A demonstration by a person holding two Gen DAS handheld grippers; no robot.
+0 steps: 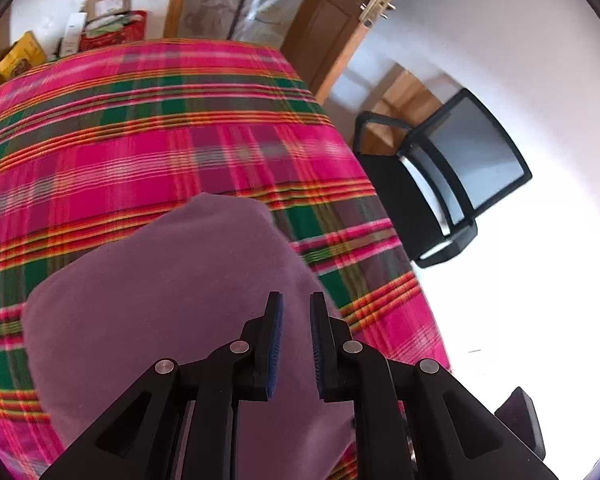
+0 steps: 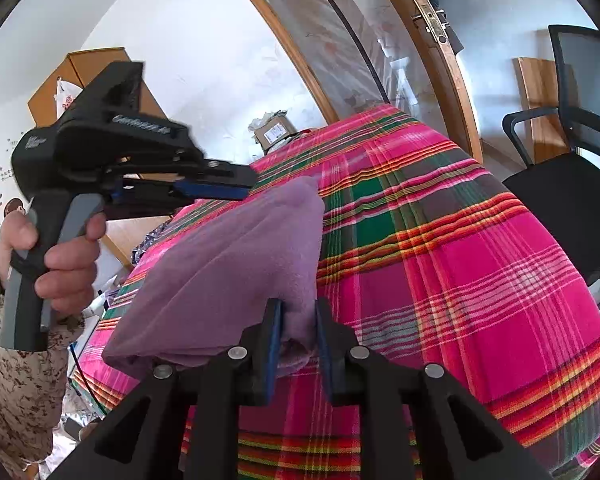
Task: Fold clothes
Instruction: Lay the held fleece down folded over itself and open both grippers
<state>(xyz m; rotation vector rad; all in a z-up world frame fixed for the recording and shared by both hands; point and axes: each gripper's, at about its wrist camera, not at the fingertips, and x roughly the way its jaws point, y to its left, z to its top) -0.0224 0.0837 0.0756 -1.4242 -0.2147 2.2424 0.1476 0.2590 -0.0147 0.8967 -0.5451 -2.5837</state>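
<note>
We found the folded mauve fleece garment (image 2: 236,276) lying on the pink, green and orange plaid cloth (image 2: 480,280) that covered the table. The right gripper (image 2: 298,316) stood at the garment's near corner, its jaws slightly parted with a fold of fleece between the blue pads; we could not tell whether they pressed on it. The left gripper (image 1: 296,312) hung above the garment, jaws narrowly apart, nothing clamped between them. A hand (image 2: 66,256) in a camouflage-patterned sleeve (image 2: 16,380) held its grey handle. A black mesh-backed chair (image 1: 456,184) stood beside the table.
</note>
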